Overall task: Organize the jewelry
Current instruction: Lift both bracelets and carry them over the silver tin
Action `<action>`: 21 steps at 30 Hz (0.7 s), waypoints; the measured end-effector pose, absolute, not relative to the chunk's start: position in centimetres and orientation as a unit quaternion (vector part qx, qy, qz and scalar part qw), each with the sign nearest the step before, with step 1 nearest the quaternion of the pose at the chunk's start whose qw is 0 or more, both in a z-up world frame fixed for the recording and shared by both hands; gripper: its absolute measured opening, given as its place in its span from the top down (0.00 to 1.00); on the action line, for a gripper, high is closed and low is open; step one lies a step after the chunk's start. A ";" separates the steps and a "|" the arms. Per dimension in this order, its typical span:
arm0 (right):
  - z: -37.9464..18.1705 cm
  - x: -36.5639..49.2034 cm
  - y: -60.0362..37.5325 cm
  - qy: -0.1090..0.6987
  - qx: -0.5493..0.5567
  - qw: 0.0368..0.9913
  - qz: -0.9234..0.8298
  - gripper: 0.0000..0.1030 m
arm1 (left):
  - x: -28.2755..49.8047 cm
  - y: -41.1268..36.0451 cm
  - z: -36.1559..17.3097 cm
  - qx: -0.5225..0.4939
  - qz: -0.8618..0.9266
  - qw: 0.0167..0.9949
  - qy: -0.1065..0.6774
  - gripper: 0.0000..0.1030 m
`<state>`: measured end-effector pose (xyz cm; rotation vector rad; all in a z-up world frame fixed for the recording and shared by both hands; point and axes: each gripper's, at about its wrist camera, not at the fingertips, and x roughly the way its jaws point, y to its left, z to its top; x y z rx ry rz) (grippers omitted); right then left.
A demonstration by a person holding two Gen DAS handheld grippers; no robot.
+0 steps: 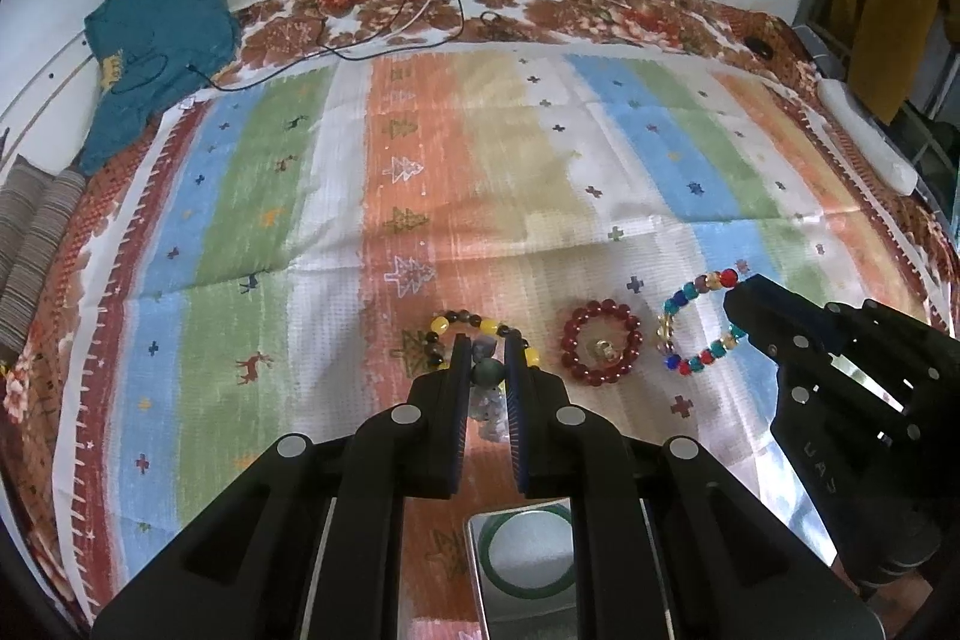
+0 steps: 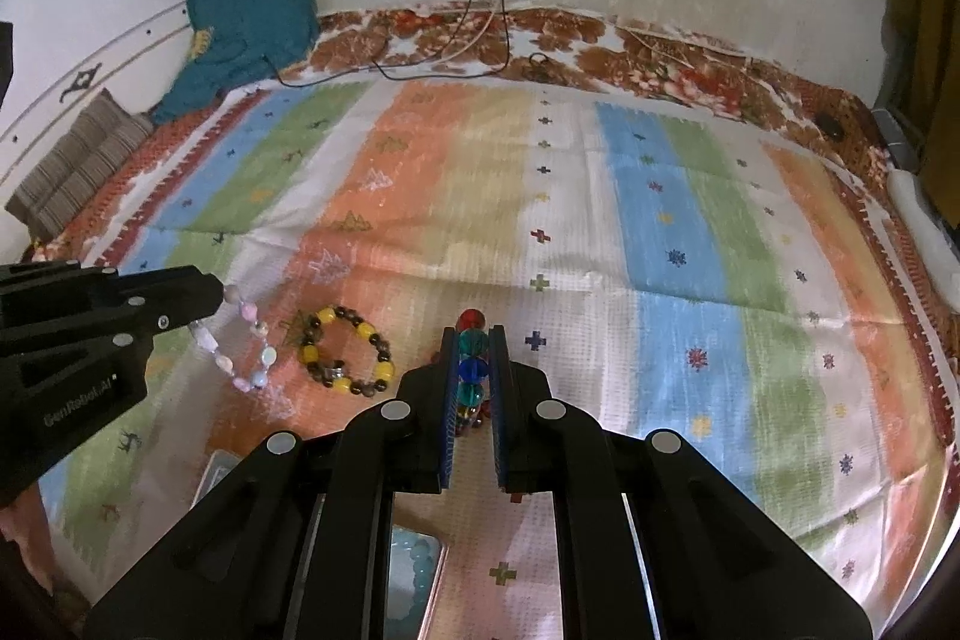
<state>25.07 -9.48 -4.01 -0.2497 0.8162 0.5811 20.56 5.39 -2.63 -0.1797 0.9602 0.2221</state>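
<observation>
My left gripper is shut on a pastel bead bracelet. In the right wrist view that pastel bracelet hangs from the left gripper just above the cloth. My right gripper is shut on a multicoloured bead bracelet. From the left wrist view this bracelet dangles as a loop from the right gripper. A yellow-and-dark bead bracelet lies flat on the striped cloth. A red bead bracelet lies between the two grippers.
A shiny tray holding a green bangle sits under my left gripper. A second box shows below the right one. At the back lie a teal garment, cables and a striped pillow.
</observation>
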 end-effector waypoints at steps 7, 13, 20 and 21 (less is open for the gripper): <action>-2.9 23.8 -10.1 0.376 -0.111 0.876 0.282 0.90 | 19.2 4.7 -1.6 -0.085 0.098 0.884 0.450 0.90; -2.0 22.6 -10.5 0.363 -0.108 0.879 0.290 0.90 | 18.0 4.0 -0.7 -0.086 0.090 0.890 0.439 0.90; -1.5 21.3 -11.0 0.358 -0.110 0.879 0.294 0.90 | 16.7 3.2 0.0 -0.084 0.081 0.894 0.432 0.90; -1.5 21.1 -11.0 0.357 -0.110 0.879 0.295 0.90 | 16.5 3.1 0.1 -0.084 0.080 0.895 0.431 0.90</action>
